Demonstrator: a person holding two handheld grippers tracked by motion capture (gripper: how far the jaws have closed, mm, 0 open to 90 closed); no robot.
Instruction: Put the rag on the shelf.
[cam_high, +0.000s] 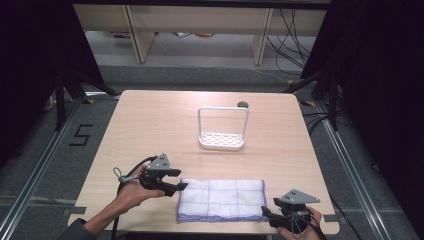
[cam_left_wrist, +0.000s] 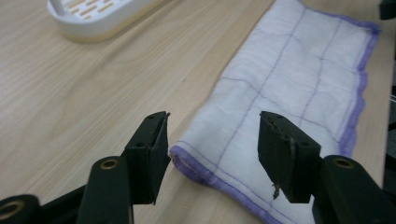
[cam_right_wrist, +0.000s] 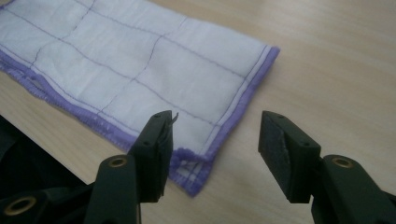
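One cloth (cam_high: 221, 199) lies flat and folded on the table (cam_high: 150, 125), white with thin purple grid lines and a purple hem. Two grippers sit at its two ends. The left gripper (cam_high: 176, 180) is at the cloth's left end; in the left gripper view its two fingers (cam_left_wrist: 150, 156) stand apart, released, with the cloth's near corner lying on the wood between and just ahead of them, untouched. The right gripper (cam_high: 266, 214) is at the cloth's right near corner; in the right gripper view its two fingers (cam_right_wrist: 156, 154) are likewise spread, gripping nothing, the hemmed corner just beside the left one. One white rack (cam_high: 222, 131) with a slotted base and a tall loop handle stands well beyond the fingers.
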